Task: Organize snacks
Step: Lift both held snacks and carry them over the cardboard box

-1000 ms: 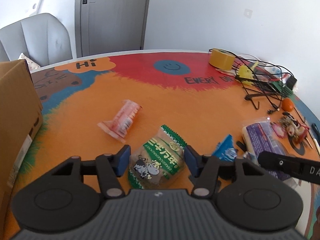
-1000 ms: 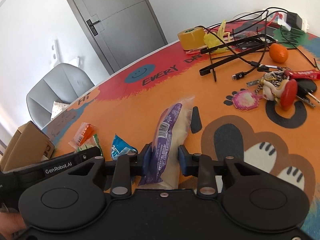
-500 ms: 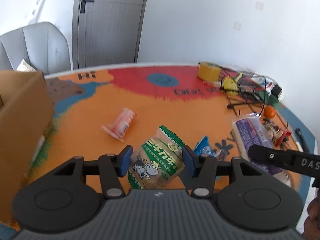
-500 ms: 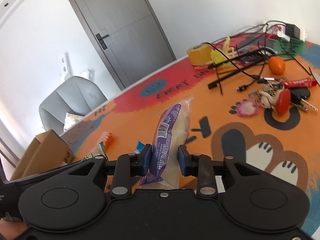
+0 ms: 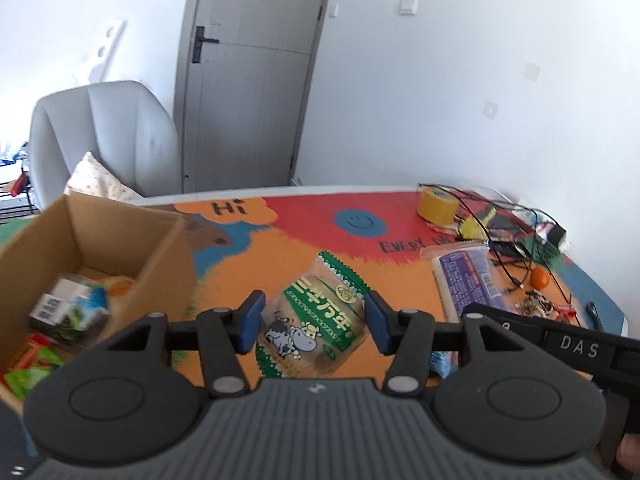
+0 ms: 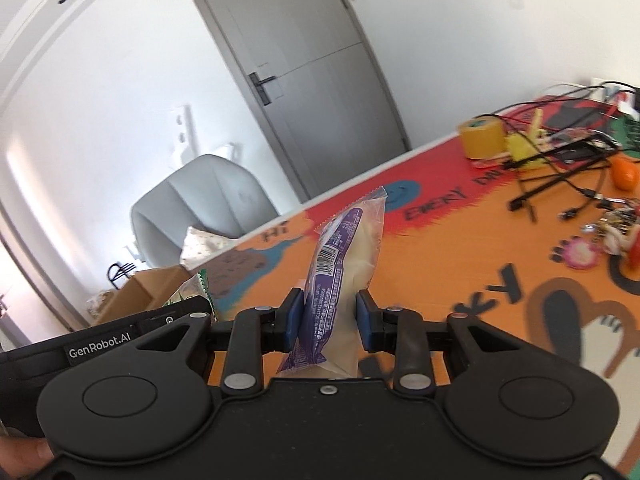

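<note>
Left wrist: left gripper [image 5: 313,322] tilted downward, clamping green snack bag [image 5: 316,320]; right gripper [image 6: 327,317] pinching purple packet [image 6: 340,276]

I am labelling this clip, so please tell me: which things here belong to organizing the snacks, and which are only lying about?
Part of the job:
- green cow-print snack bag, held in the left gripper
- purple-and-white snack pack, held in the right gripper
- cardboard box with snacks inside

Only lying about:
- yellow tape roll
- black cables
- orange fruit
- keys and charms
</note>
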`<state>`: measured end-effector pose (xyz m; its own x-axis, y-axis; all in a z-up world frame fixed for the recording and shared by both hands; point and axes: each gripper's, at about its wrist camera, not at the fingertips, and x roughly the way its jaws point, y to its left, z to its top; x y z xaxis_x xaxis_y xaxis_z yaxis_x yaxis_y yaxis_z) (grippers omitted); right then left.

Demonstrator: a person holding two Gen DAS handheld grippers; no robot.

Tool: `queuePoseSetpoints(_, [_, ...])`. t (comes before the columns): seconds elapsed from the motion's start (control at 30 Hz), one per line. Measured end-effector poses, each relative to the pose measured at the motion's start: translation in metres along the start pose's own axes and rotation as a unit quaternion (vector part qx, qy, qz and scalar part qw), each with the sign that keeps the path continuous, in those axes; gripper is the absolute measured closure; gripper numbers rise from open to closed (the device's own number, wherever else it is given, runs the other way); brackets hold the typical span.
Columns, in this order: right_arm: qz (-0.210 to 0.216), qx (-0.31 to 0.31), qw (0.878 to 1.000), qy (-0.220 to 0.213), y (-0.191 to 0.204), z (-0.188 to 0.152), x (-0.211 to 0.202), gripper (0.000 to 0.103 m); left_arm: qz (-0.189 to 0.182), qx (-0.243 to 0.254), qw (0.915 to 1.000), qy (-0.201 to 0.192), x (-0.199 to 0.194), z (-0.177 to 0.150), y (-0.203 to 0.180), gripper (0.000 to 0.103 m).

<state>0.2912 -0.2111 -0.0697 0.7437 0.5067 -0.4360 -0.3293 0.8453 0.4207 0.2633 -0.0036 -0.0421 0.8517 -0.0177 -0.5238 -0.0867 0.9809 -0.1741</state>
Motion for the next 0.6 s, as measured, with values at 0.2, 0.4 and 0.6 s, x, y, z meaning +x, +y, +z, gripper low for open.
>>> queuePoseSetpoints(0.2, [0.028,-0.013,1.0,0.002,0.03,0.002,0.008,0.073,0.019,-0.012,0.9996,-0.019,-0.02,0.011,0.025,0.05])
queuePoseSetpoints(0.4, [0.058,-0.014,0.998,0.008,0.054,0.006,0.018,0.073,0.037,-0.024,0.9985,-0.033,-0.036,0.018,0.053,0.05])
queuePoseSetpoints(0.6, [0.074,-0.025,0.997,0.013,0.078,0.003,0.027,0.073,0.053,-0.041,0.997,-0.039,-0.049,0.019,0.08,0.05])
